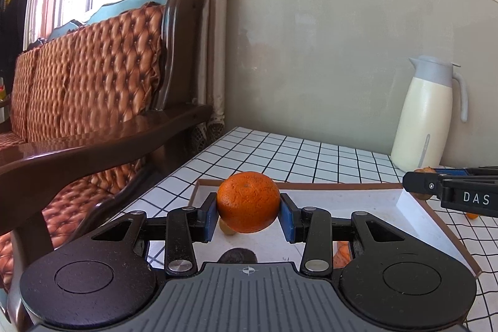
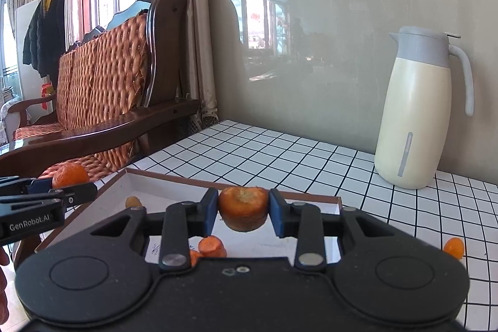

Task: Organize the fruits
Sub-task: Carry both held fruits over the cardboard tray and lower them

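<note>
Now carrying fruit over the tray, both hands loaded.
Left gripper [image 1: 248, 215] jaws clamped on a mandarin [image 1: 248, 201], right gripper [image 2: 242, 213] jaws on a carrot chunk [image 2: 243, 209]; both above the white tray [image 1: 358, 201] on the table; next, probably lower and release.

Orange [image 1: 248, 201]: dimpled, slightly shiny peel; carrot chunk [image 2: 243, 209]: rough, matt cut face; left gripper [image 1: 248, 218]: matt black plastic, blue rubbery pads, bright metal rivets; tray [image 1: 414, 209]: smooth white inside, brown rim; sofa [image 1: 102, 77]: glossy dark wood, tufted sheeny cushions; jug [image 2: 417, 114]: smooth matt cream body.
</note>
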